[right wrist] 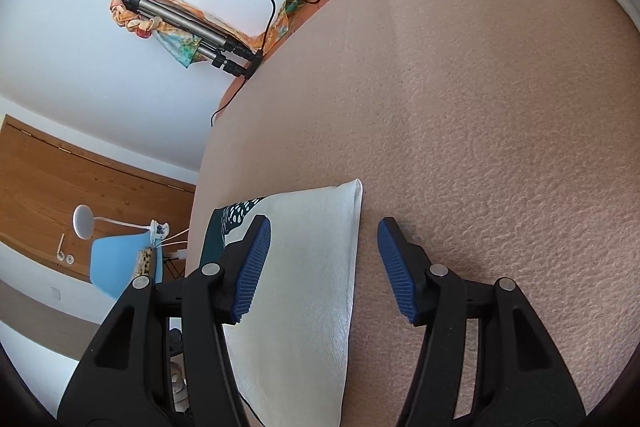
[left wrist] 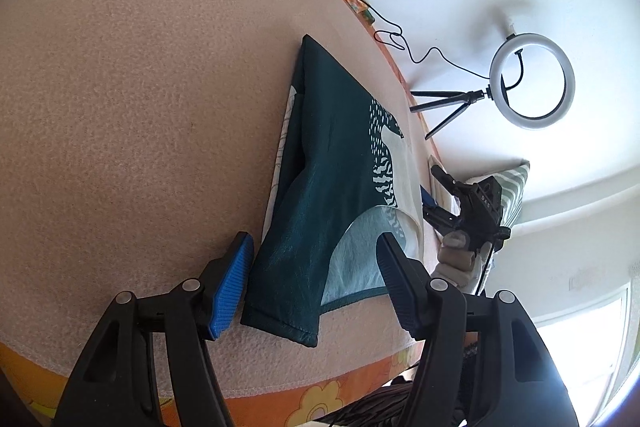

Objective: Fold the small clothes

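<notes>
Left gripper low over the blanket, fingers spread wide, nothing held; blue pad on one side just beside the garment's edge, other finger over its pale print. Garment folded, dark green with white and light pattern, lying flat on the pink blanket near the far edge of the bed, hem end toward the left gripper. Right gripper visible past the garment in the left view, gloved hand around its handle, off the blanket edge. In the right wrist view, right gripper also wide open and empty, tilted over the blanket; one pad over the white side of the garment, the other pad over bare blanket just beside the cloth edge. Cannot tell if either pad touches the fabric. Ring light on a small tripod at the bed edge by the wall, cable trailing from it. Folded tripod against the wall on patterned cloth. Lamp and blue chair off to the side in the right view.
</notes>
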A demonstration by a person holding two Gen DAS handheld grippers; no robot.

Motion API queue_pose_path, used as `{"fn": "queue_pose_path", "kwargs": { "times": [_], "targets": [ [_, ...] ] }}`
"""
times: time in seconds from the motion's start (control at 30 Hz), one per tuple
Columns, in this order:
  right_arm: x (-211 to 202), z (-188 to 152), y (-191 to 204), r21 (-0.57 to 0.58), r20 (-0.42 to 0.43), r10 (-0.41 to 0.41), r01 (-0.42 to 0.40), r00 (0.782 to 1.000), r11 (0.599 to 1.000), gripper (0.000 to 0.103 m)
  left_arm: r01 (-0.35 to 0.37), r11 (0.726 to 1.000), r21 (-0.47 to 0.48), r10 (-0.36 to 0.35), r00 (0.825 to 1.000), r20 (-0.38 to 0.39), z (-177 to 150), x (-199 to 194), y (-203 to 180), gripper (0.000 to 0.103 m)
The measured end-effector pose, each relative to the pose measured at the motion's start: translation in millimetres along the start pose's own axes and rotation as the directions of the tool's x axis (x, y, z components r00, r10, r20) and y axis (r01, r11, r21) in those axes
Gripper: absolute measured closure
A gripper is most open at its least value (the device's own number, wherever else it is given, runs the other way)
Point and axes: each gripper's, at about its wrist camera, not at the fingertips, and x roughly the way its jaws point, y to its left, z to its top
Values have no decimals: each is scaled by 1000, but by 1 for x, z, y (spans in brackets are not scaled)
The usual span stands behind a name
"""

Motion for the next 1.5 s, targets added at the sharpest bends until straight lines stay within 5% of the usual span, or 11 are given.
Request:
{"fn": "queue_pose_path", "kwargs": {
  "times": [0.23,0.4,0.6,0.67,0.73,0.77,0.9,1.03,1.5],
  "targets": [
    [14,-8,10,-55,-14,32,-33,999,998,46,7,998,67,-6,1000,-10,0,11,-12,44],
    [25,-14,16,-59,-22,47,-48,999,997,51,11,998,65,-8,999,-41,2,19,-12,71],
    [37,-21,26,-78,-26,41,-43,999,996,54,-32,996,85,36,998,-43,6,25,-14,91],
    [38,-22,26,-67,-19,32,-34,999,997,59,-71,990,125,75,997,-29,5,27,-21,93],
    [46,-25,25,-46,-49,14,-16,999,999,88,-107,980,166,112,994,-16,3,29,-29,94],
    [51,-29,25,-48,-58,1,-4,998,999,92,-132,971,197,135,991,-2,2,29,-34,95],
    [53,-32,51,-177,-39,-128,120,991,977,95,-210,915,344,196,978,74,-7,24,-58,98],
    [50,-35,72,-250,-6,-196,189,981,950,96,-219,901,374,192,975,107,-8,18,-66,99],
    [15,-38,120,-352,111,-197,224,974,909,97,-205,914,351,159,975,154,-3,10,-69,100]
  ]
}}
